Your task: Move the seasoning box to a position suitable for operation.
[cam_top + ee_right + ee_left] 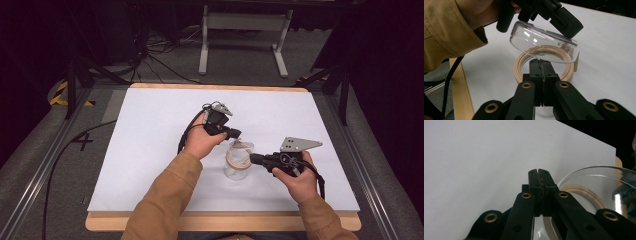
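A small clear glass jar [235, 170] with a beige seal ring [519, 65] stands on the white table top [150, 150]. Its clear domed lid [541, 41] is tilted up over the mouth, joined at the far side by a beige tab. My left gripper [539, 171] is shut, and its tips [570, 26] lie against the lid's upper edge; I see nothing between them. My right gripper [540, 61] is shut too, its tips at the jar's near rim under the lid. In the high view the left gripper [235, 134] is behind the jar and the right gripper [252, 159] to its right.
The white sheet lies on a wooden board [225, 221] whose edge shows in front. Metal rails [30, 185] run along both sides. A table frame [245, 22] and cables lie on the floor beyond. Both tan sleeves [165, 200] reach in from the near edge.
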A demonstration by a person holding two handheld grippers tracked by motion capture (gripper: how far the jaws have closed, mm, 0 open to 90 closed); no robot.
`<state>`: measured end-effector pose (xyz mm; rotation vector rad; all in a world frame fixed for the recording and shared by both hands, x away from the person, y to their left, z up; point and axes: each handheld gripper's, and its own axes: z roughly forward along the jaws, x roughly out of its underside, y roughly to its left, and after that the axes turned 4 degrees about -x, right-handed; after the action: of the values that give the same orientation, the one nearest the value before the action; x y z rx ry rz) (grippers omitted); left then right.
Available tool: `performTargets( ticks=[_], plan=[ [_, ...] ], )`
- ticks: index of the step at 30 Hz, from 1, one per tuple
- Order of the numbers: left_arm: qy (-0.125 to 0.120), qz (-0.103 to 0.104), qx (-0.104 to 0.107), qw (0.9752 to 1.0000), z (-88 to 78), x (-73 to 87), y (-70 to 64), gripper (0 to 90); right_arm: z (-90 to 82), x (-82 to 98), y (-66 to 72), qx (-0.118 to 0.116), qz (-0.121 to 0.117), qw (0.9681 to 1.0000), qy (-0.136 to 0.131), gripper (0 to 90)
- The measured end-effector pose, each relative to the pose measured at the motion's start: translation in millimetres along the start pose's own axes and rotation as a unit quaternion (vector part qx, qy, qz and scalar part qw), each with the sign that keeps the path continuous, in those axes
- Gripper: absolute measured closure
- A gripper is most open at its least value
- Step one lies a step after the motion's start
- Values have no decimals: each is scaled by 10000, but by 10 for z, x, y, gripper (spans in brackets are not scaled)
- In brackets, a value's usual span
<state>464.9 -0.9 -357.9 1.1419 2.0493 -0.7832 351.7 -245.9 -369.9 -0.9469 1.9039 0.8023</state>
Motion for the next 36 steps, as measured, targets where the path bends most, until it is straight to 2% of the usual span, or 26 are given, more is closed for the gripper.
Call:
performTargets(
  ticks=[1,5,10,13,14,15,17,18,19,21,23,26,28,32,36],
  plan=[
    [-87,-55,0,9999,-18,7,0,899,0,0,0,13,-9,10000,10,900],
    [-163,-55,-51,9998,-140,25,-10,899,1,-3,-2,11,-23,10000,4,900],
    [-339,44,-193,9992,-466,113,-121,899,-13,-26,6,64,-56,10000,19,900],
    [-357,91,-261,9990,-624,193,-175,899,-23,-39,-5,92,-101,9999,35,900],
    [-357,91,-261,9990,-624,193,-175,899,-23,-39,-5,92,-101,9999,35,900],
    [-375,47,-295,9989,-716,279,-202,899,-22,-46,-21,122,-141,9998,46,900],
    [-348,34,-316,9989,-746,320,-210,896,-22,-49,-33,183,-122,9997,73,900],
    [-256,69,-357,9990,-769,361,-214,896,-22,-49,-33,183,-122,9997,73,900],
    [-137,102,-489,9987,-801,413,-219,892,-24,-51,-39,199,-86,9997,73,900],
    [-49,-26,-590,9982,-837,485,-208,891,-15,-63,-55,185,-69,9998,74,900],
    [13,-28,-617,9981,-881,513,-195,888,-1,-83,-58,198,-95,9997,94,900],
    [-44,-82,-608,9981,-935,565,-183,884,18,-130,-60,200,-143,9997,86,900],
    [15,-94,-639,9979,-970,608,-153,881,27,-154,-79,203,-162,9996,71,900],
    [21,-257,-644,9976,-1024,689,-85,875,36,-173,-127,154,-95,9998,-3,900],
    [30,-263,-656,9975,-1090,744,-55,868,49,-192,-195,121,-34,9998,-143,900]
  ],
)
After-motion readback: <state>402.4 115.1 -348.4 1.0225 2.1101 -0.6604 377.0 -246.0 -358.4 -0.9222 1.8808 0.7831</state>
